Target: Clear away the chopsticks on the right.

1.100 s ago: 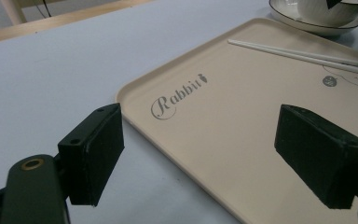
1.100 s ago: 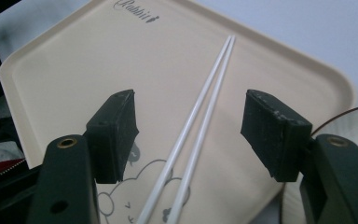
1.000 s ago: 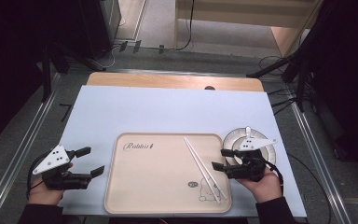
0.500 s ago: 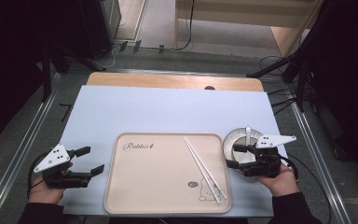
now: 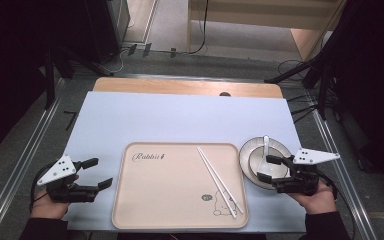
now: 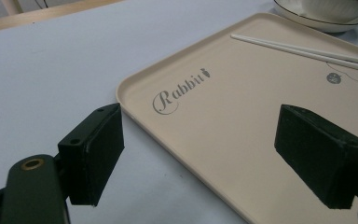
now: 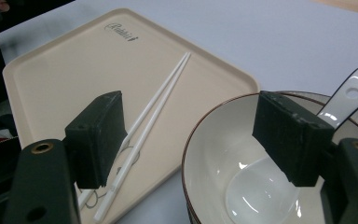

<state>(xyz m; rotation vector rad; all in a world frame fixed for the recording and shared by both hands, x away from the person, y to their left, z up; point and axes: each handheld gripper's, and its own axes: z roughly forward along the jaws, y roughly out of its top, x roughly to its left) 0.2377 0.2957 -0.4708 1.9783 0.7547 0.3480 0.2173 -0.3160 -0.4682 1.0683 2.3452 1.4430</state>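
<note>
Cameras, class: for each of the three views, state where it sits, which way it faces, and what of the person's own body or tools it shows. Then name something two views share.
High view: above the person's side, facing forward and down; both hands, left hand-held gripper, right hand-held gripper.
Left gripper view: on that gripper, looking across the tray; its open jaws.
Right gripper view: on that gripper, over the bowl; its open jaws straddle the rim.
Shared: chopsticks and tray.
</note>
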